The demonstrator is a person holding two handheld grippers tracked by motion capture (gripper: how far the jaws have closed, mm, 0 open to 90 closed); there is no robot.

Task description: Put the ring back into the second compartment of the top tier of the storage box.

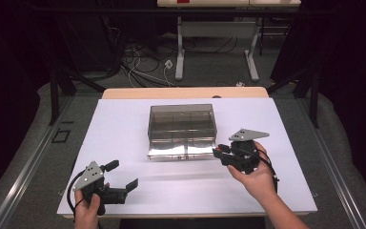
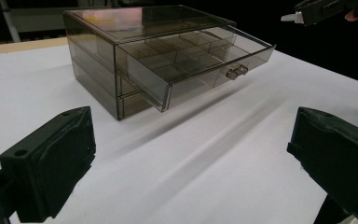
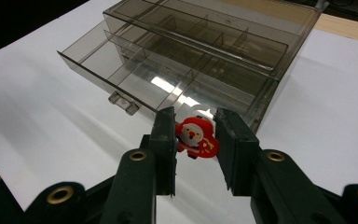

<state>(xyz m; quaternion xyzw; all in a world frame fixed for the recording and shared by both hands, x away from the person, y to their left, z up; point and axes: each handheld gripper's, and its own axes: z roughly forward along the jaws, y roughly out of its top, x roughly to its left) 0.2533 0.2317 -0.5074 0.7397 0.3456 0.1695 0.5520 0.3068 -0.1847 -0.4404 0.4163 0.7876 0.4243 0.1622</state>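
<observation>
Santa figure [image 3: 196,138] between right gripper [image 3: 195,144] jaws, seemingly just before open drawer [image 3: 135,77].

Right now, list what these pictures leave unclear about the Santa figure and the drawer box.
- Santa figure, right gripper view: its sides sit behind the right gripper pads; lower part cut off.
- Santa figure, high view: too small to make out at the right gripper.
- Drawer box, left gripper view: lower drawer's inside hidden under the open upper drawer.
</observation>
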